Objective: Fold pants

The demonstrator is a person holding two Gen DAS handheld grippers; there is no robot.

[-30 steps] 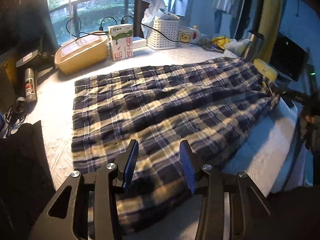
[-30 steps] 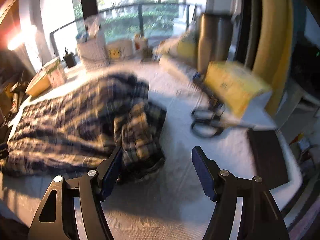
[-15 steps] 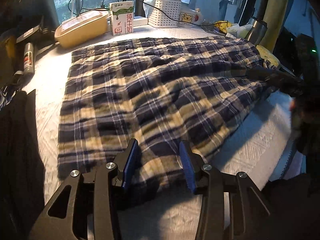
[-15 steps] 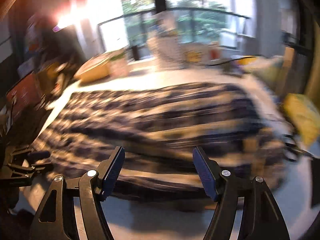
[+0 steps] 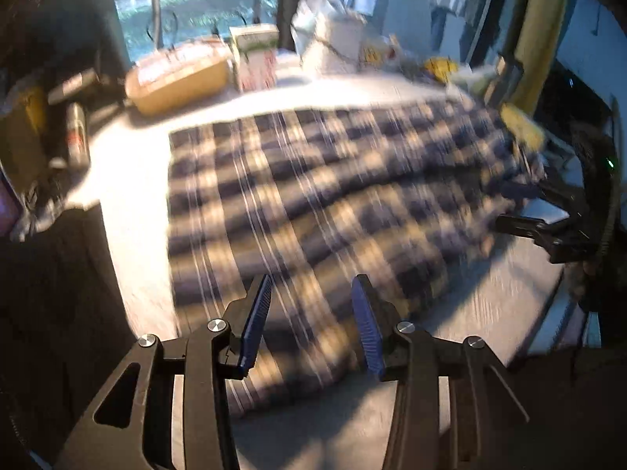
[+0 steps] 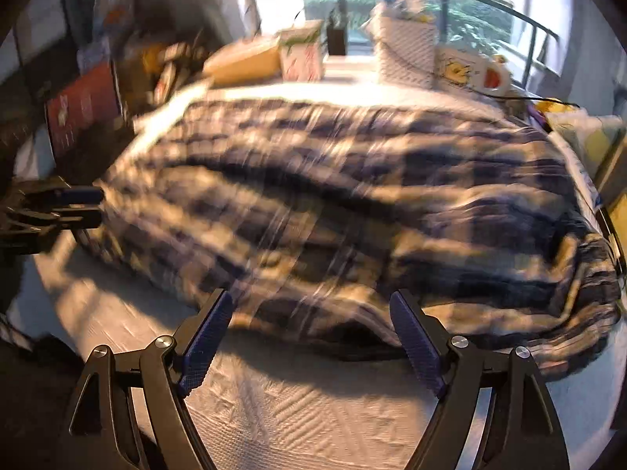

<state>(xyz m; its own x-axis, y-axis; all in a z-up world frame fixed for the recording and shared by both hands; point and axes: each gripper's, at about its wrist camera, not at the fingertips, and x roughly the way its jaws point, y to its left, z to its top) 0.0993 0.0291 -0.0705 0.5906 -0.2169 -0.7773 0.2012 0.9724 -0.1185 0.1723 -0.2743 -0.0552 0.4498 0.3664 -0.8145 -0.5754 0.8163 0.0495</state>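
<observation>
The blue and cream plaid pants [image 5: 313,192] lie spread flat on the white textured table [image 5: 129,211], long way across. My left gripper [image 5: 311,305] is open and empty, just above the near edge of the fabric at one end. My right gripper [image 6: 311,321] is open wide and empty, hovering at the near edge of the pants [image 6: 352,203] toward the bunched end. Each gripper shows in the other's view: the right one at the far right [image 5: 548,231], the left one at the far left [image 6: 58,203]. Both views are motion-blurred.
At the back by the window stand a yellow lidded box [image 5: 180,78], a milk carton [image 5: 254,55] and a white basket [image 5: 337,39]. A can [image 5: 76,133] and dark clutter lie at the left. A yellow object [image 5: 525,125] sits by the far end.
The right gripper has swung from the bunched end round to face the pants' long near edge. The left gripper dipped toward the fabric and drew back a little. Both stay open.
</observation>
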